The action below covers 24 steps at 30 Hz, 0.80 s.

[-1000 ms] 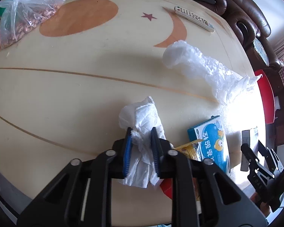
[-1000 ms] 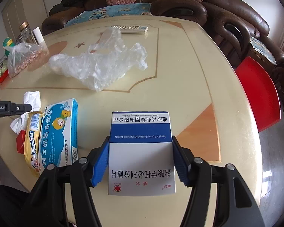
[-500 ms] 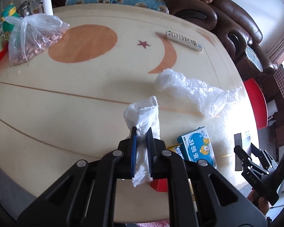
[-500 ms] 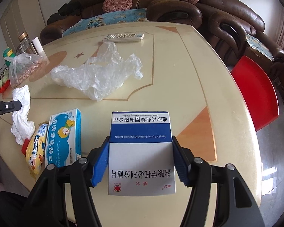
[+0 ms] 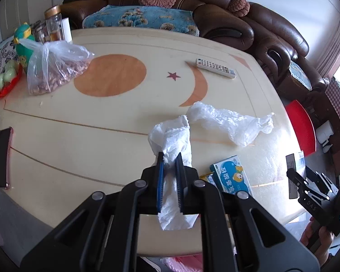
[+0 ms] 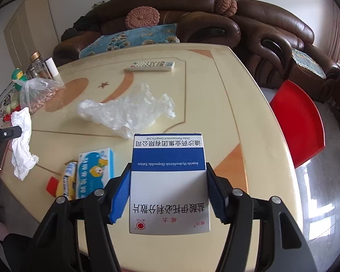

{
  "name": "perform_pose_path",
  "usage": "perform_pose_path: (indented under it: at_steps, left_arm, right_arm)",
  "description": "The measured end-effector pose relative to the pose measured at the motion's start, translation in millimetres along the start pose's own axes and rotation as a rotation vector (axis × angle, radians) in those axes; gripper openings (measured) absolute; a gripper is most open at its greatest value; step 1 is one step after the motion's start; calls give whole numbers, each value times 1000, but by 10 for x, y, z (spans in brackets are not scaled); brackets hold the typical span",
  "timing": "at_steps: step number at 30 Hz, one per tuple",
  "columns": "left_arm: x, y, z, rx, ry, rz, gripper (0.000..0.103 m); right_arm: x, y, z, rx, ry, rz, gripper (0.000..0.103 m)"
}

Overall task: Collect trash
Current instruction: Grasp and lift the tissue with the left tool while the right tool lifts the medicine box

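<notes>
I see the crumpled white tissue [image 5: 173, 149] clamped between the blue pads of my left hand-held gripper [image 5: 170, 176], lifted clear of the tabletop [image 5: 79, 140], with its loose end hanging below the jaws; in the right wrist view the same tissue [image 6: 22, 140] hangs from the gripper tip at the far left. My right hand-held gripper [image 6: 167, 195] is clamped on a blue-and-white medicine box [image 6: 168, 181], its pads pressed against both side faces, and the box is held above the near edge of the tabletop. Remaining on the tabletop, a crumpled clear plastic bag [image 6: 127, 113] lies near the centre beside the crescent inlay. A light-blue cartoon carton [image 6: 95, 172] lies near the front edge, with a yellow packet [image 6: 66, 181] touching its left side and a small red piece [image 6: 52, 184] just beside that. Further out, a remote control [image 6: 151, 65] rests near the far edge, a clear bag of nuts [image 5: 54, 70] sits at the far left, and a phone [image 5: 1, 158] lies at the left edge.
</notes>
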<state>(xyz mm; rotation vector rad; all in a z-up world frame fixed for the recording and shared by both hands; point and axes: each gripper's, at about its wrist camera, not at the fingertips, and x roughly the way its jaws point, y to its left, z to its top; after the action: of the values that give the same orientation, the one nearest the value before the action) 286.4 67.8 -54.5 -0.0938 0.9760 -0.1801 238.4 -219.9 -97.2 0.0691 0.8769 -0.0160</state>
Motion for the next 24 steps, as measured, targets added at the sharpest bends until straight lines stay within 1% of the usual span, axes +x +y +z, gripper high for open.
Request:
perform_pose_path:
  at_steps: [3, 9, 17, 24]
  left_arm:
    - [-157, -73, -75, 30, -20, 1, 11]
    - [-462, -214, -281, 78, -46, -22, 11]
    - [-820, -443, -638, 172, -77, -43, 11]
    - [-1041, -559, -902, 205, -88, -59, 11]
  right_arm:
    - [-166, 97, 0, -22, -23, 14, 59]
    - [-579, 296, -61, -59, -71, 52, 59]
    - [-1081, 492, -286, -98, -109, 87, 59]
    - [-1405, 620, -496, -126, -127, 105, 59]
